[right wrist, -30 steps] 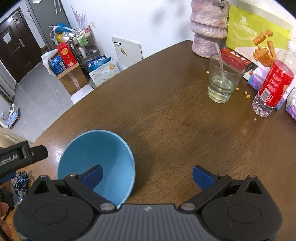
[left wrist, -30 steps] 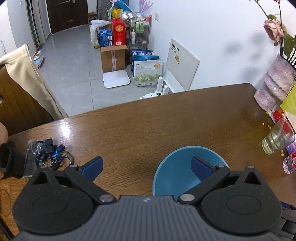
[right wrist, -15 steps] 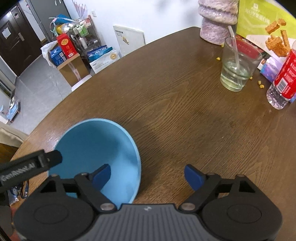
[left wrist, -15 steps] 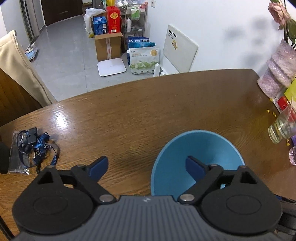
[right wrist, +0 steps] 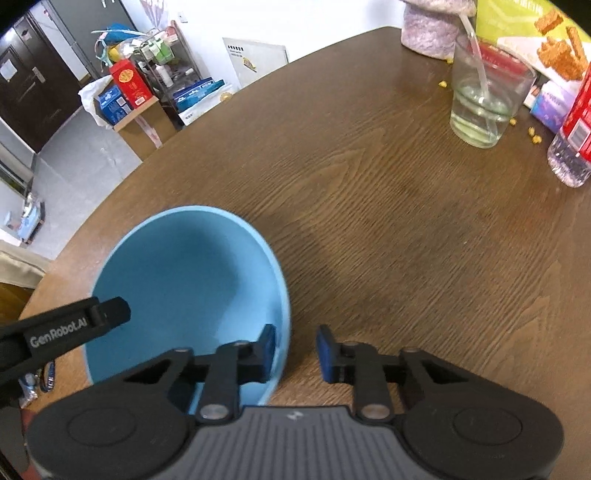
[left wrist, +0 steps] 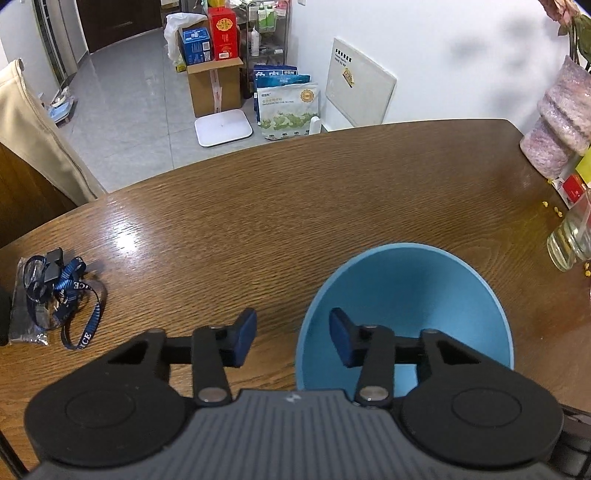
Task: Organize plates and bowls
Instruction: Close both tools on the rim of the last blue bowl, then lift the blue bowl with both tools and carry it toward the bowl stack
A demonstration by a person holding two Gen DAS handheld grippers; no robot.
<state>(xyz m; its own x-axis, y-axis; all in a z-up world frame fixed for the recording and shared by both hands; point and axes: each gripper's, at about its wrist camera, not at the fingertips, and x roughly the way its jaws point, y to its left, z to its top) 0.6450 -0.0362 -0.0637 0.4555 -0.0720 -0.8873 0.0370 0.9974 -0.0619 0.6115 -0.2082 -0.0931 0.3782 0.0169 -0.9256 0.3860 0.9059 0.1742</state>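
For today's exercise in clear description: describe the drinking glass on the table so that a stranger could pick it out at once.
Start at the brown wooden table and go to its cluttered far right side, near the fuzzy pink vase. The drinking glass stands there upright, beside a red-labelled bottle. Of the things there, it alone is clear and open-topped, holding some pale liquid and a straw, with yellow crumbs scattered round it.
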